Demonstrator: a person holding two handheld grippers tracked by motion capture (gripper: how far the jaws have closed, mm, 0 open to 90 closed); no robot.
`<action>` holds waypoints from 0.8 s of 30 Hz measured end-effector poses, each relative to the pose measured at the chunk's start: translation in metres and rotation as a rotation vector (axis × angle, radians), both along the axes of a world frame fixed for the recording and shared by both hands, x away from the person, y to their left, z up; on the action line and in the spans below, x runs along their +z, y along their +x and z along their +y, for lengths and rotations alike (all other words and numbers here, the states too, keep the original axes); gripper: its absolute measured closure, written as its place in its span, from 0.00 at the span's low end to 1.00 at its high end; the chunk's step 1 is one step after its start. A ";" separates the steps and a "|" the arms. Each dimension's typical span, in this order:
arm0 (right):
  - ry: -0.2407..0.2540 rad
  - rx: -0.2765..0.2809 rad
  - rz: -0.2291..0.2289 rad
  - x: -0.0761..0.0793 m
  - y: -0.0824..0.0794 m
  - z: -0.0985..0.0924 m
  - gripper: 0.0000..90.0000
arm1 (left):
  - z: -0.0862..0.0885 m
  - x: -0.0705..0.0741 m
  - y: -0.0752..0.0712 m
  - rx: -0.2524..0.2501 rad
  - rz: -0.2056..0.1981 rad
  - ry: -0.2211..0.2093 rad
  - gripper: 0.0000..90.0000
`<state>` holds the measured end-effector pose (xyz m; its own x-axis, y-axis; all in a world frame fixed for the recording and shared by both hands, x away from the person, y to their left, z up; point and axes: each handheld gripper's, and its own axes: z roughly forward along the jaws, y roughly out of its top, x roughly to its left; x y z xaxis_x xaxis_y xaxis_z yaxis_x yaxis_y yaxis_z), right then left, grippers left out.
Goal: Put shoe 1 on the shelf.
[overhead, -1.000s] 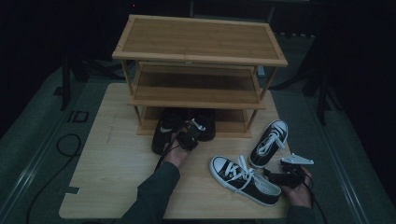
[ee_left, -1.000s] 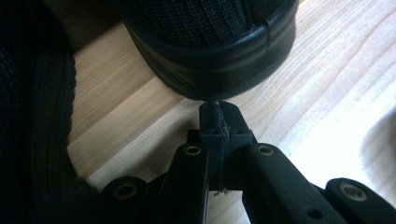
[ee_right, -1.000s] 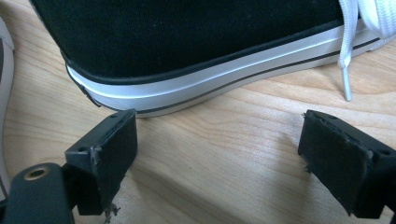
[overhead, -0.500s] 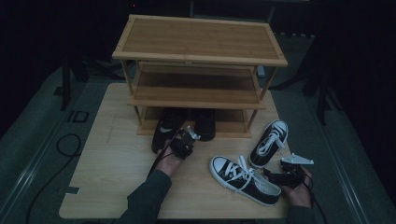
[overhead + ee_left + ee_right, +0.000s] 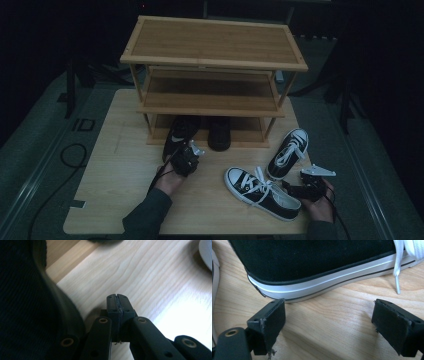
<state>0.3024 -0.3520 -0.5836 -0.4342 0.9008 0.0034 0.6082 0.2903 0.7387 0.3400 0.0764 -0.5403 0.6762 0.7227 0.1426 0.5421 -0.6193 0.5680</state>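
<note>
A pale wooden table [image 5: 115, 185] stands in a dark room and carries a three-shelf wooden rack [image 5: 212, 55] along its far edge. Two dark shoes [image 5: 177, 135] sit at the rack's bottom shelf. A black-and-white sneaker [image 5: 262, 192] lies near the front right corner, its twin [image 5: 289, 152] just behind it.

The left gripper [image 5: 117, 306], jaws pressed together with nothing between them, has pulled back from the dark shoes toward the front edge since a second ago. The right gripper [image 5: 329, 322], jaws spread, rests at the sneaker's heel, unmoved.

A dark shape, hard to identify, blocks the left side of the left gripper view.
</note>
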 end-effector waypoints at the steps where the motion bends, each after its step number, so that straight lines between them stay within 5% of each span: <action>1: 0.000 0.000 0.000 0.000 0.000 0.000 0.13 | 0.003 0.000 -0.002 0.004 0.000 -0.001 1.00; 24: 0.000 0.000 0.000 0.000 0.000 0.000 0.13 | 0.054 -0.010 -0.019 0.091 0.041 0.007 1.00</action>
